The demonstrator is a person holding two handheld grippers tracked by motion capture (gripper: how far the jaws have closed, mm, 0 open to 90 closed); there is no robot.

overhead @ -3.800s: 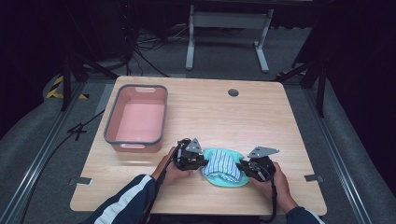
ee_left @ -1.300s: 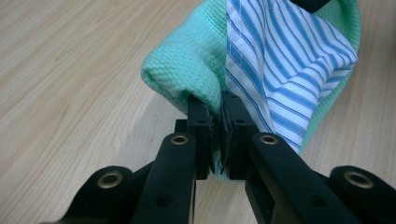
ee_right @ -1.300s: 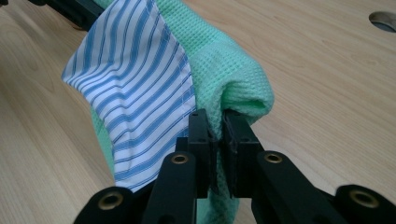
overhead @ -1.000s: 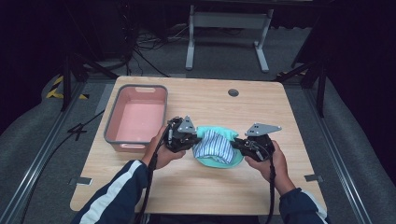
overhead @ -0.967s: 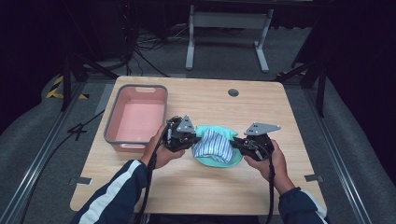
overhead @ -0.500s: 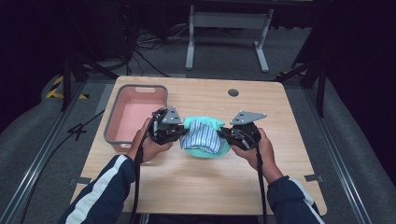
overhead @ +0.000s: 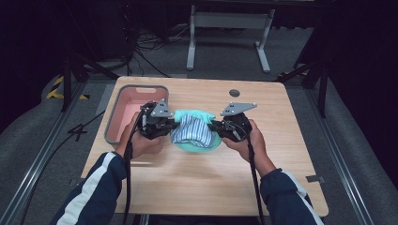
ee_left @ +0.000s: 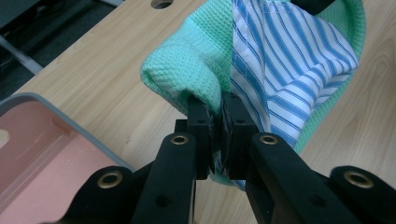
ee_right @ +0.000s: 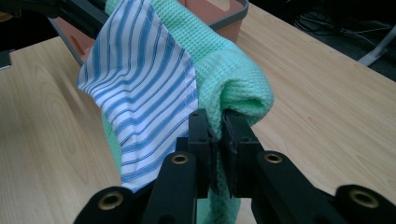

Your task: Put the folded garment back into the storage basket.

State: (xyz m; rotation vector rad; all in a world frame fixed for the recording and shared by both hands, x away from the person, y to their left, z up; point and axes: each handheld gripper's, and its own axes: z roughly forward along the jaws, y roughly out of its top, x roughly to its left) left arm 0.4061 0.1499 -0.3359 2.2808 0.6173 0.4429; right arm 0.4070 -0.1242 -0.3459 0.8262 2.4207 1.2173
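Both-handed, the person holds a bundle of cloth up between the two tools over the wooden table [overhead: 197, 187]. The left tool [ee_left: 217, 112] has its jaws pressed nearly together, pinching the folded edge of the mint-green waffle-weave towel [ee_left: 187, 60] together with the blue-and-white striped cloth [ee_left: 285, 70] that lies against it. The right tool [ee_right: 218, 123] is likewise clamped tight on the opposite end, the green towel [ee_right: 233, 70] rolling over its jaws and the striped cloth [ee_right: 140, 79] hanging to one side.

From the high view, the left tool [overhead: 171, 126] and right tool [overhead: 213, 127] face each other, with the towel [overhead: 197, 145] sagging in a shallow sling between them and the striped cloth [overhead: 190, 130] draped in its middle. The bundle sits just beside the pink bin with a grey rim [overhead: 123, 112], which rests at the table's left side; the left hand [overhead: 141, 143] is next to that bin.

No brand, label or writing can be read on the cloths, the bin or the tools.
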